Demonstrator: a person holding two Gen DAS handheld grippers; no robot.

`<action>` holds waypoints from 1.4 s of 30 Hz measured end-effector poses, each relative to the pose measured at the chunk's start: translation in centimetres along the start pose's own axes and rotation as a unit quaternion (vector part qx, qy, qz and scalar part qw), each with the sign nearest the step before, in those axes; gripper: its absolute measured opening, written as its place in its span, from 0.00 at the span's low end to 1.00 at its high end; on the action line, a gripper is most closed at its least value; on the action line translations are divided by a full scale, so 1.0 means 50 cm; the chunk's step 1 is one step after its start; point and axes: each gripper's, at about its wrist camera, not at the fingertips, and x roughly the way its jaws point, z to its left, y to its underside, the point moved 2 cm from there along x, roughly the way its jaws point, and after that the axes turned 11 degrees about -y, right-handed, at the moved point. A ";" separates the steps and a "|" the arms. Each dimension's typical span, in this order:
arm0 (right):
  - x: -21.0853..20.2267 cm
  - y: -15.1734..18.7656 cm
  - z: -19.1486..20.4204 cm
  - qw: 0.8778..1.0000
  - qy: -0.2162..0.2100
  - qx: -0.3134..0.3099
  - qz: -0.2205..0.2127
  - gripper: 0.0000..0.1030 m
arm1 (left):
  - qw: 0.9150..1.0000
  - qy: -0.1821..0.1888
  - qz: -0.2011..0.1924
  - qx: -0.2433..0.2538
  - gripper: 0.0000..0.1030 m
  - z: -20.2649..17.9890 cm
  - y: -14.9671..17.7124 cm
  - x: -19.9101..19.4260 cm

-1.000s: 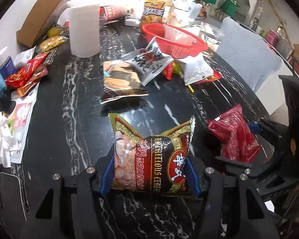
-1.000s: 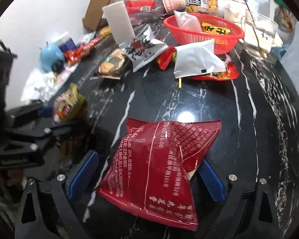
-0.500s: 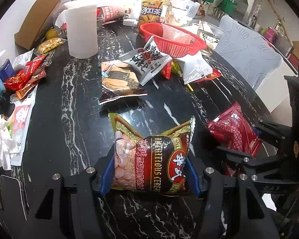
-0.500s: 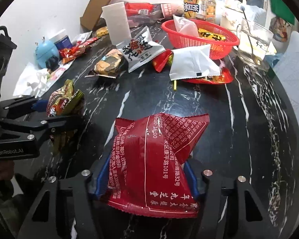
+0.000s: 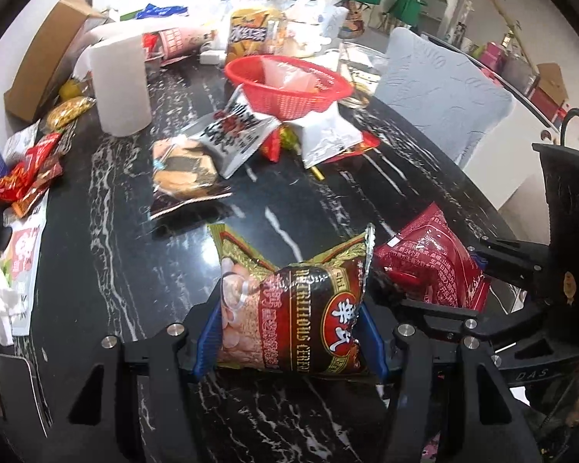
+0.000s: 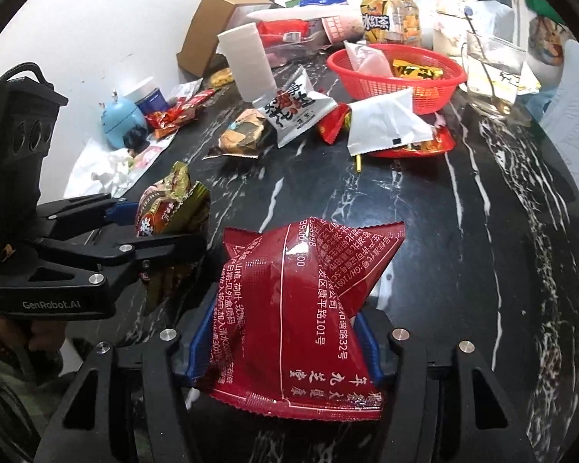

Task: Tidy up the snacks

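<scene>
Cereal bag (image 5: 289,320), brown and gold, sits clamped between the blue pads of the left gripper (image 5: 289,341) near the table's (image 5: 108,239) near edge; its bottom is cut off by the gripper body. Just beside it, the right gripper (image 6: 285,347) is closed on a red snack bag (image 6: 301,308), whose lower corners hide the pads almost wholly. From the left wrist view the red bag's far half is covered by the right gripper's black frame. Compared with a second ago, the two held bags have come together and now almost touch, and both look lifted closer to the cameras.

Mid-table lie a biscuit pack (image 5: 185,171), a white peanut bag (image 5: 233,133) and a plain white pouch (image 6: 386,125) resting on a red wrapper whose print is too hidden to read. Behind them, toward the far edge, a red basket (image 6: 436,88) holds a pale pink bag (image 6: 366,59) and a yellow-black packet (image 6: 417,71); from the left wrist only the pink one shows. A paper towel roll (image 5: 121,85), a tea bottle (image 6: 390,19) and an open cardboard box (image 6: 212,27) stand farther back.
</scene>
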 end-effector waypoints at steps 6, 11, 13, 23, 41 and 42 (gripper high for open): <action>-0.036 0.006 0.002 1.000 0.017 0.001 -0.018 0.59 | 0.999 0.019 -0.017 0.020 0.58 -0.028 -0.014 -0.016; -0.067 -0.005 0.004 0.999 0.032 -0.006 -0.038 0.60 | 0.998 0.028 -0.043 0.030 0.58 -0.041 -0.041 -0.036; -0.078 -0.013 0.006 0.998 0.036 -0.010 -0.046 0.60 | 0.997 0.028 -0.057 0.034 0.58 -0.046 -0.055 -0.048; -0.128 -0.064 -0.003 0.995 0.058 -0.028 -0.078 0.60 | 0.992 0.032 -0.118 0.044 0.58 -0.064 -0.135 -0.084; -0.142 -0.219 -0.051 0.989 0.078 -0.073 -0.107 0.60 | 0.984 0.011 -0.173 0.047 0.58 -0.049 -0.303 -0.074; -0.141 -0.232 -0.056 0.988 0.082 -0.073 -0.109 0.60 | 0.983 0.008 -0.175 0.046 0.58 -0.048 -0.311 -0.073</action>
